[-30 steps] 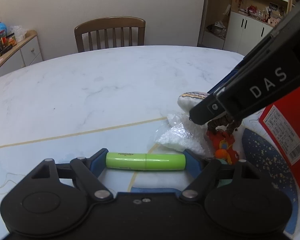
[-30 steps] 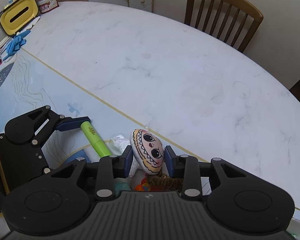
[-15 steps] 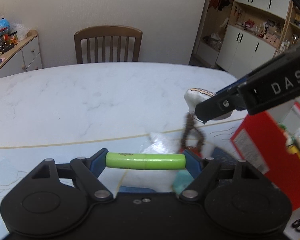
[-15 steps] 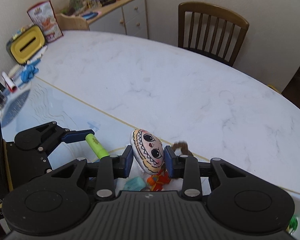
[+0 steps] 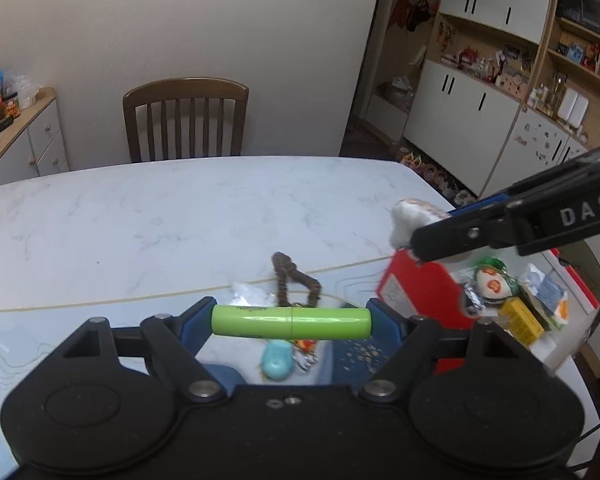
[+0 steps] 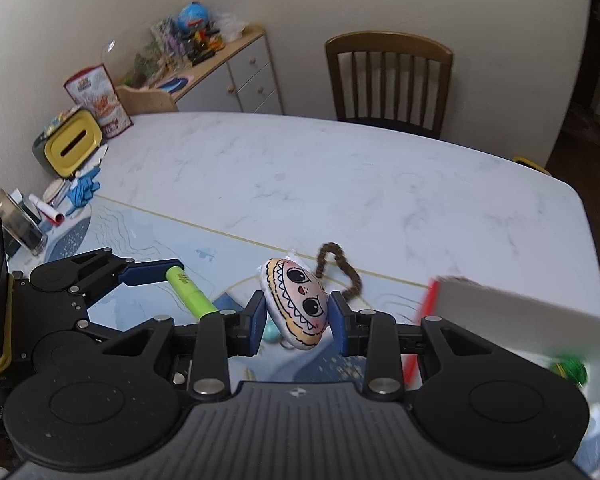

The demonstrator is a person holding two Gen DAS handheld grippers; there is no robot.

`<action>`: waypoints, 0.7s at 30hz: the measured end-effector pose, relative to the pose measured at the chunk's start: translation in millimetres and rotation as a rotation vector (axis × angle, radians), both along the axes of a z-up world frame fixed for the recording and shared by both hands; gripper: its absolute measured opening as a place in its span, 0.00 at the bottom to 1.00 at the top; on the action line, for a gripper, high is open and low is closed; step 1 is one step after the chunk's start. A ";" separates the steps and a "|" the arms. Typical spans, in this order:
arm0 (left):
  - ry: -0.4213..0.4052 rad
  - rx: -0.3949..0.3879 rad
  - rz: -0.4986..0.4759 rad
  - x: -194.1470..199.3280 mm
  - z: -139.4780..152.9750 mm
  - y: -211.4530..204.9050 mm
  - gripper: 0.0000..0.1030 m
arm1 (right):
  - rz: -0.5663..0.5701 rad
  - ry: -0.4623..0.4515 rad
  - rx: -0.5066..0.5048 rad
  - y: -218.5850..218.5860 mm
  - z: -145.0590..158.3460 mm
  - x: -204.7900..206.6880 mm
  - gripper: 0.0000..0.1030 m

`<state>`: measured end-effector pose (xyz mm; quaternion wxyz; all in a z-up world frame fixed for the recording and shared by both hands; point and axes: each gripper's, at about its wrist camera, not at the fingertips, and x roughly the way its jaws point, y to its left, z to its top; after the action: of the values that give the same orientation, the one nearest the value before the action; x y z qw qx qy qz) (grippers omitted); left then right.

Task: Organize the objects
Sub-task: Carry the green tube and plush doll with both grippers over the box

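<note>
Jaws on both grippers were closed on loads: the left gripper (image 5: pixel 291 322) pinched a green marker (image 5: pixel 291 323) end to end, lying crosswise between its blue pads, and the right gripper (image 6: pixel 298 318) squeezed the flat sides of a small plush face charm (image 6: pixel 296 304), held tilted with its painted eyes toward the camera. Both loads were up off the table (image 6: pixel 340 184), the charm raised above the near rim of a red box (image 5: pixel 420 292) that already held wrapped snacks. Judged from that, the step in hand was carrying the charm over the box and dropping it in. To do it well, the right gripper would need to clear the box wall fully before letting go, and to mind the brown braided cord (image 6: pixel 342 266) trailing from the charm so it did not hang over the edge. Below the marker lay a teal item (image 5: pixel 277 361) and a white packet (image 5: pixel 246 295) on the patterned mat, still loose. Farther off stood a wooden chair (image 5: pixel 185 118).
</note>
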<state>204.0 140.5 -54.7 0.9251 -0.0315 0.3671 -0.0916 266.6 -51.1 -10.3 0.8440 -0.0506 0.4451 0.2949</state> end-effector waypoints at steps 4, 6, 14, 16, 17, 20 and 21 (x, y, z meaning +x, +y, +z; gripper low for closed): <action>0.005 -0.003 -0.023 -6.8 10.2 -21.8 0.77 | -0.043 -0.003 0.016 -35.9 6.5 -11.4 0.32; 0.002 0.002 -0.039 -9.0 14.2 -35.0 0.77 | -0.066 -0.006 0.021 -54.4 8.3 -16.6 0.32; 0.014 0.013 -0.100 -9.2 19.9 -91.6 0.77 | -0.168 -0.009 0.022 -125.8 2.8 -32.9 0.32; 0.027 0.005 -0.120 -6.3 19.6 -106.1 0.77 | -0.188 -0.006 0.019 -141.9 -1.0 -34.9 0.32; 0.031 0.006 -0.127 -4.6 18.9 -113.5 0.77 | -0.198 -0.002 0.020 -149.8 -3.3 -35.7 0.32; 0.043 0.015 -0.149 -0.7 16.5 -135.7 0.77 | -0.230 0.005 0.014 -173.9 -10.7 -38.2 0.32; 0.047 0.018 -0.156 0.9 15.5 -142.8 0.77 | -0.238 0.009 0.014 -181.9 -13.7 -39.1 0.32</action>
<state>204.9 -2.3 -39.2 0.9066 0.0032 0.3907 -0.1592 227.5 -233.0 -24.0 0.8714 0.0098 0.4498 0.1956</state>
